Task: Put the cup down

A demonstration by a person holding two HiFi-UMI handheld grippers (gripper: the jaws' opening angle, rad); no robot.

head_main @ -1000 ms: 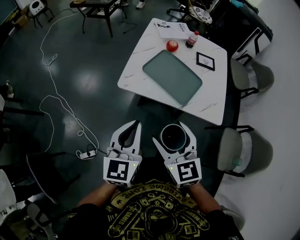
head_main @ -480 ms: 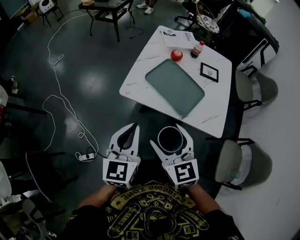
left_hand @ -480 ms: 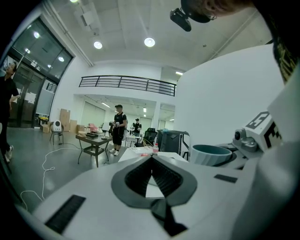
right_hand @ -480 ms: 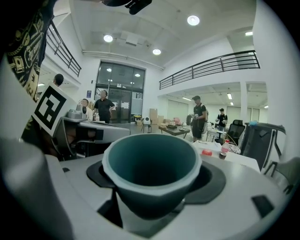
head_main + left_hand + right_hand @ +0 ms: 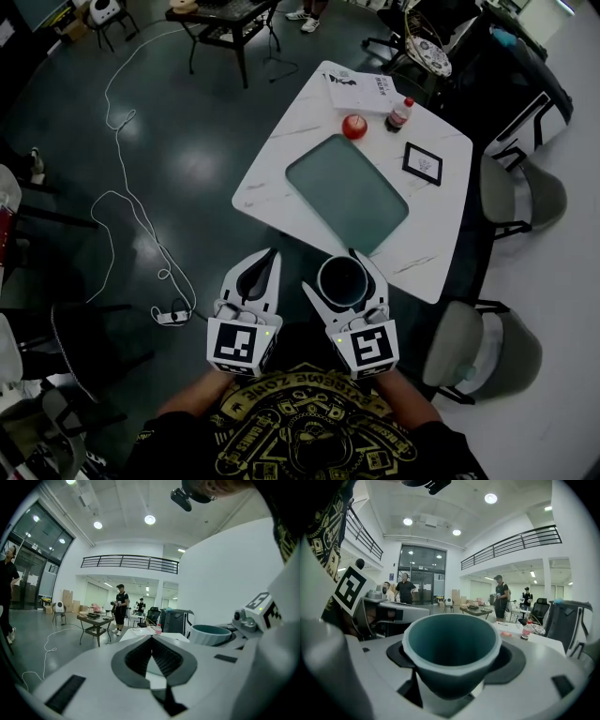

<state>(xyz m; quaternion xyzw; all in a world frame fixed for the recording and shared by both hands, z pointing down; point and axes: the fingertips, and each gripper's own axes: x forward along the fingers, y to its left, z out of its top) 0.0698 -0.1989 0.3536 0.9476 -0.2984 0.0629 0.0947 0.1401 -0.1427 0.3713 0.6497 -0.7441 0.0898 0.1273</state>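
At the lower middle of the head view, the right claw (image 5: 331, 269) is clamped on a dark teal cup (image 5: 342, 279), upright with its mouth up, over the dark floor just before the near edge of the white worktop (image 5: 281, 155). Just left of it the left claw (image 5: 269, 260) has its jaws together and holds nothing. On the worktop lie a grey-green tray (image 5: 347, 192), a red apple (image 5: 354, 126), a bottle (image 5: 398, 114) and a small black frame (image 5: 422, 163).

In the left gripper view the jaw tips meet, with nothing between them.

In the right gripper view the cup fills the centre, and both jaws press on its sides.
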